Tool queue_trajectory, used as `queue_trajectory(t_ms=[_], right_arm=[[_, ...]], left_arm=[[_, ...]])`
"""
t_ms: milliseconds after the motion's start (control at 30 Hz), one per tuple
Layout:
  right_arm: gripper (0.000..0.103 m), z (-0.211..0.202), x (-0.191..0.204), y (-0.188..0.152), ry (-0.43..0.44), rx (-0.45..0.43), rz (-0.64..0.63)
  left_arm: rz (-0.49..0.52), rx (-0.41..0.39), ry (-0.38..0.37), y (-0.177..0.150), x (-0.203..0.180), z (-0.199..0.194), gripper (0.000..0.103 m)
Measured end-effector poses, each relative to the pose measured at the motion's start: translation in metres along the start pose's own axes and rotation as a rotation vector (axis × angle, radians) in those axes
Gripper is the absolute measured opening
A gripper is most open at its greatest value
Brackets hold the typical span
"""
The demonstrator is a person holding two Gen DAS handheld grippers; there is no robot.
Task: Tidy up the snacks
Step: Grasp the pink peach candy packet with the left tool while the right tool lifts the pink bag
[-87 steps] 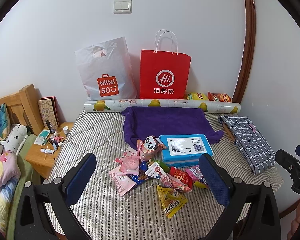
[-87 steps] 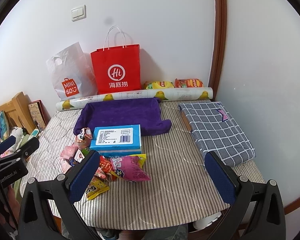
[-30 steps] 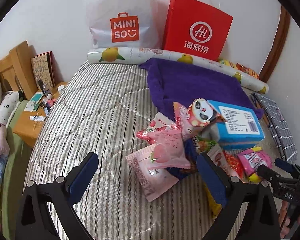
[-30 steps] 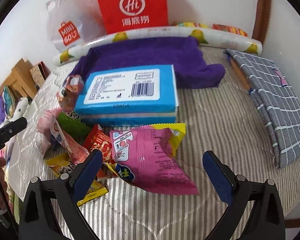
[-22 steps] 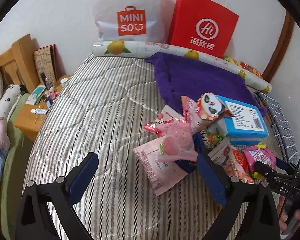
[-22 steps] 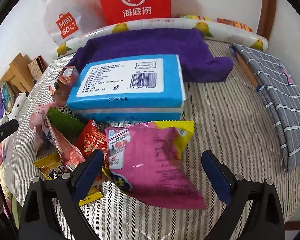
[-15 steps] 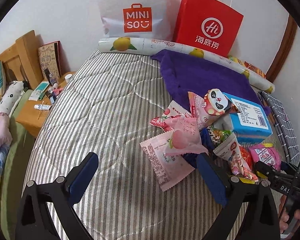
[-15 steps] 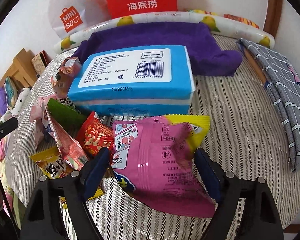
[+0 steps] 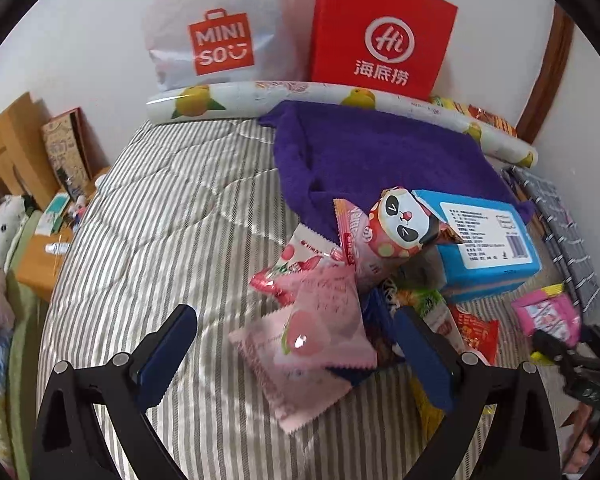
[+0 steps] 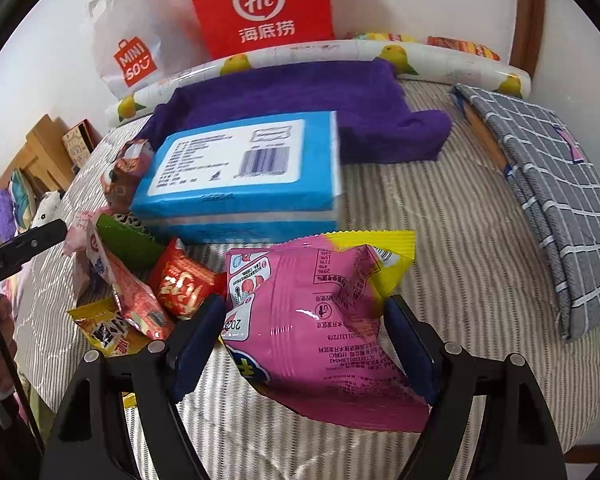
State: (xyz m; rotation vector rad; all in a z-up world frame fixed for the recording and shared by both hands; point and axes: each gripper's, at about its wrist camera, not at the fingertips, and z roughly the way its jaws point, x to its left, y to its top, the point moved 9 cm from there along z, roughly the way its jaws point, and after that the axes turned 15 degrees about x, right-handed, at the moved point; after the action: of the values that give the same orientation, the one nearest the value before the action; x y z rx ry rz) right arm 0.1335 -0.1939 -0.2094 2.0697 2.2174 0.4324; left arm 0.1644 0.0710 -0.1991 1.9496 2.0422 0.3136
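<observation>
A heap of snack packets lies on the striped mattress (image 9: 172, 216). My left gripper (image 9: 296, 352) is open, its fingers either side of a pale pink peach packet (image 9: 312, 344). Behind it are a panda packet (image 9: 400, 228) and a blue tissue pack (image 9: 488, 240). My right gripper (image 10: 304, 332) is shut on a magenta and yellow snack bag (image 10: 312, 316), both pads pressed on its sides. A red packet (image 10: 184, 284) and a yellow packet (image 10: 104, 328) lie left of it. The magenta bag also shows in the left wrist view (image 9: 548, 316).
A purple towel (image 9: 380, 156) lies behind the heap. A white Miniso bag (image 9: 220, 32) and a red paper bag (image 9: 384, 36) lean on the wall behind a fruit-print roll (image 9: 236, 96). A grey checked cloth (image 10: 556, 184) lies right. A wooden nightstand (image 9: 40, 256) stands left.
Both grippers moved forward and down to the heap. My right gripper's fingers closed in from wide open onto the magenta bag. My left gripper moved right, framing the peach packet.
</observation>
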Motion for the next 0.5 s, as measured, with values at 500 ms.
queue_trajectory(t_ms=[500], right_arm=[[0.074,0.008,-0.010,0.000,0.011,0.032,-0.005]], left_arm=[[0.020,0.079,-0.043,0.008,-0.009,0.033,0.078]])
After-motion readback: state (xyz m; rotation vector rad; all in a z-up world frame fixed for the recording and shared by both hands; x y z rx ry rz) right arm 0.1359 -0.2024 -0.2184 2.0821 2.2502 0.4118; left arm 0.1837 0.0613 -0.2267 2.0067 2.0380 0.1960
